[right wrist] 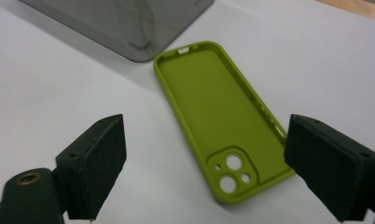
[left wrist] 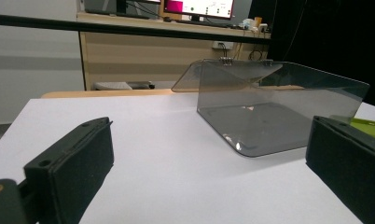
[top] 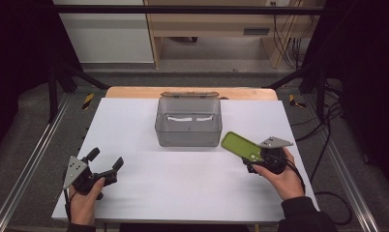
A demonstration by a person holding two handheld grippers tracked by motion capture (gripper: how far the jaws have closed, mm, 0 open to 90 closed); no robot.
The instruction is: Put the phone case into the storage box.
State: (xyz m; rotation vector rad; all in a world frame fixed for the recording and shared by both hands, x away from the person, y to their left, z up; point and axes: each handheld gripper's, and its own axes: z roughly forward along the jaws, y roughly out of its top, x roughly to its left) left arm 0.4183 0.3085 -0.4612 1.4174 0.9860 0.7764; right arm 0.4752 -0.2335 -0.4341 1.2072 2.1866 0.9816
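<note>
Right gripper view, phone case (right wrist: 218,116) between jaws (untouched)

We saw our left gripper (left wrist: 209,163) with jaws wide apart over the white table (left wrist: 167,154), a smoky clear box (left wrist: 274,107) standing ahead.

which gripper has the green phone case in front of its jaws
The right gripper: the green phone case lies on the white table between its open jaws. The left gripper faces the grey box.
</note>
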